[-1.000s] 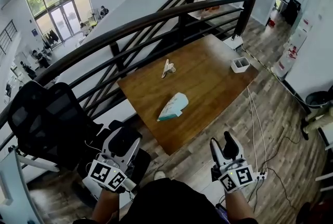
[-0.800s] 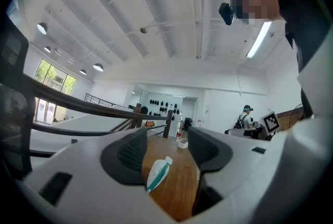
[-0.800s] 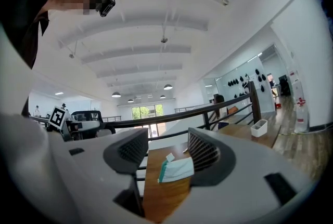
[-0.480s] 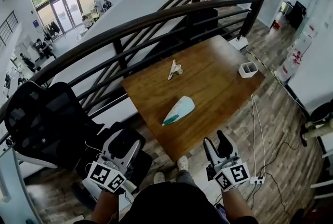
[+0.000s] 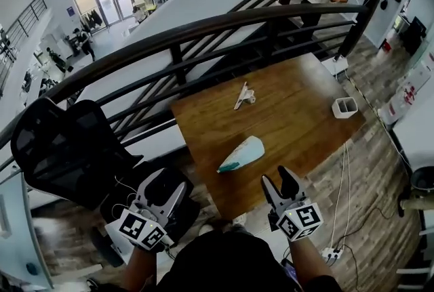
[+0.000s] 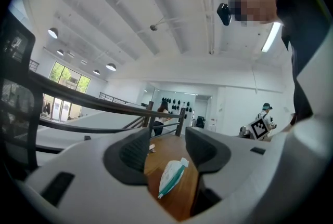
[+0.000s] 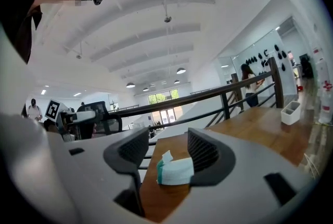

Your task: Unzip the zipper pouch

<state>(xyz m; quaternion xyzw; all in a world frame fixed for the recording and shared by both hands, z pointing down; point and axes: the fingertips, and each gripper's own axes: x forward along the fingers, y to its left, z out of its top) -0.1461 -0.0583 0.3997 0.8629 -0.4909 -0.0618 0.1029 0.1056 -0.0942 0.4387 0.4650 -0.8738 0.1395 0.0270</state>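
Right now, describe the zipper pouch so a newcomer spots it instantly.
Find the brown wooden table beside the dark railing. Near its front edge lies the flat, tapered white fabric pouch. Only it has a teal edge; the small white clip and the white open box farther back are plain.

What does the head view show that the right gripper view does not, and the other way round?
Only the head view: a small white clip-like thing on the table. Only the right gripper view: the ceiling lamps. Both: the zipper pouch, the white container, the railing, and the right gripper, jaws apart and empty.
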